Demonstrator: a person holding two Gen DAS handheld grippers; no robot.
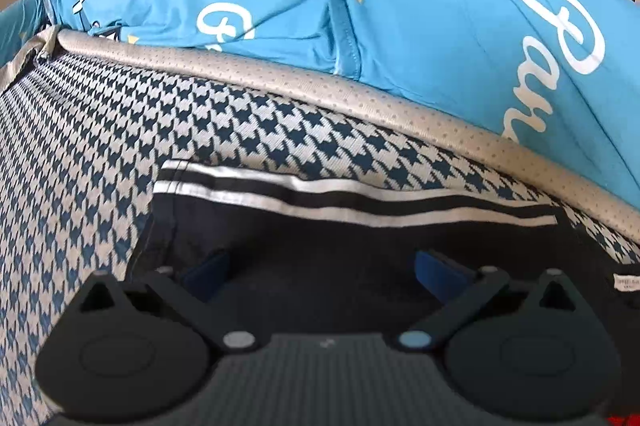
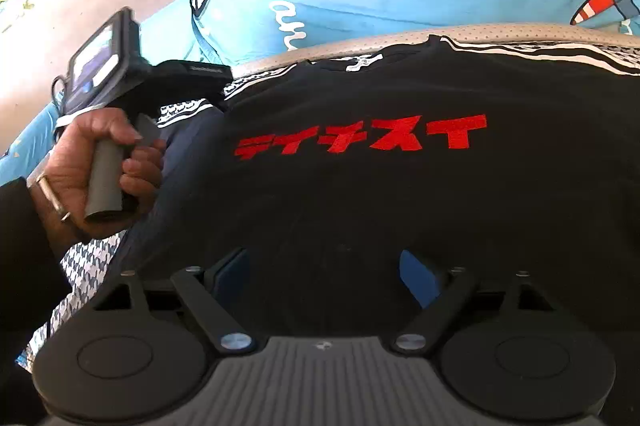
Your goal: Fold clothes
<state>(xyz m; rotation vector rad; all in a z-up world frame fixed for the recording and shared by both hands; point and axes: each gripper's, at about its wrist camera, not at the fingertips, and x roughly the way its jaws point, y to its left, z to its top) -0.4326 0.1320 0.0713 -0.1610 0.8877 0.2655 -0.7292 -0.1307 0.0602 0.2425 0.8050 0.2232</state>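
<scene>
The black shirt [image 2: 360, 186] is spread on the houndstooth cover [image 1: 100, 146], its red lettering [image 2: 360, 138] facing up and its striped hem [image 1: 340, 198] lying close to the cover's beige piped edge [image 1: 320, 82]. From the left wrist view, one side of the shirt appears already turned in, since a straight edge is seen there with a small label [image 1: 626, 284] exposed; this is hedged, as the dark cloth hides its own creases. The remaining folds are judged still to be made, and no neat packet is seen yet.

Above the shirt, the left gripper [image 1: 320, 272] is held with its blue pads apart and nothing pinched between them. The right gripper [image 2: 324, 272] is likewise spread wide over the shirt's lower part, no cloth being clamped. The person's left hand [image 2: 96, 162] is seen on its handle at the shirt's left side.

Beyond the beige edge, a blue printed sheet [image 1: 440, 6] is bunched up; it lies clear of the shirt, and nothing is seen blocking the work.
</scene>
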